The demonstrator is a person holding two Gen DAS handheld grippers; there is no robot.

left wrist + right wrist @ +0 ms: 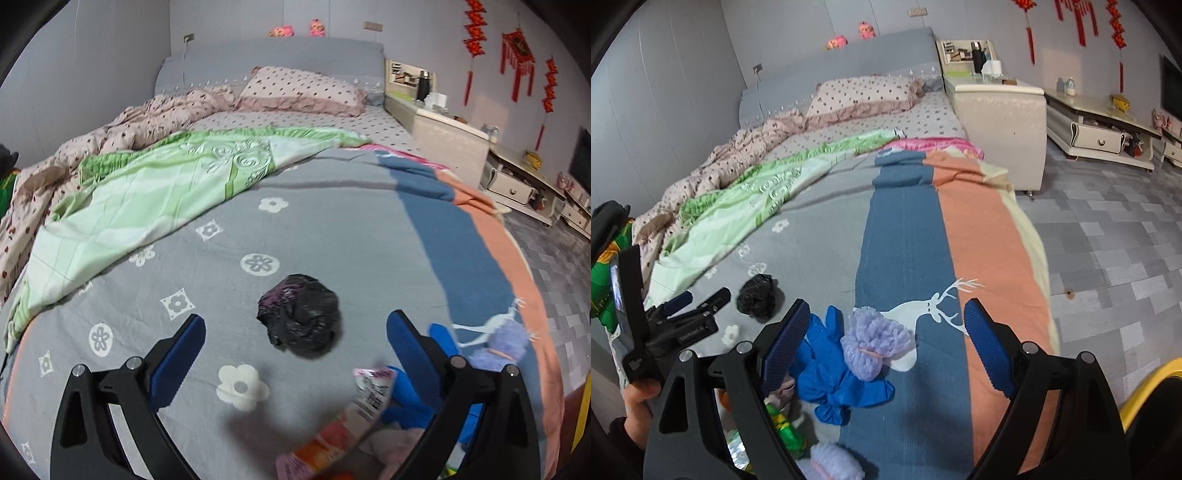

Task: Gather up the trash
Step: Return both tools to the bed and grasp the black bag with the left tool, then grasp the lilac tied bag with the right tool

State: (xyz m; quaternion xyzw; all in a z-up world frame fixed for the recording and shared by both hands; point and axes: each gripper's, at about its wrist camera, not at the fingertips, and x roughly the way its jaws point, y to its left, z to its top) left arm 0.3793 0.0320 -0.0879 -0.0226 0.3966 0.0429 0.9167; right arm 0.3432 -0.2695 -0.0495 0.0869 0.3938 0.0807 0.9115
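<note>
A crumpled black plastic bag (299, 319) (757, 295) lies on the grey flowered blanket (221, 280). My left gripper (295, 317) (701, 295) hovers over it, open, one blue pad on each side and neither touching it. Right of it lie a pink and orange snack wrapper (369, 391), a blue glove (439, 339) (831, 384) and a purple yarn ball (506, 343) (875, 343). My right gripper (886, 306) stands open above the glove and yarn ball, holding nothing. A green wrapper (783, 432) and a second purple ball (831, 461) lie nearer.
The bed carries a green sheet (155, 192), a dotted quilt and a pillow (864, 96). A white nightstand (1001, 110) and a low cabinet (1100, 129) stand to the right, beyond tiled floor (1108, 258). A yellow rim (1145, 384) shows at lower right.
</note>
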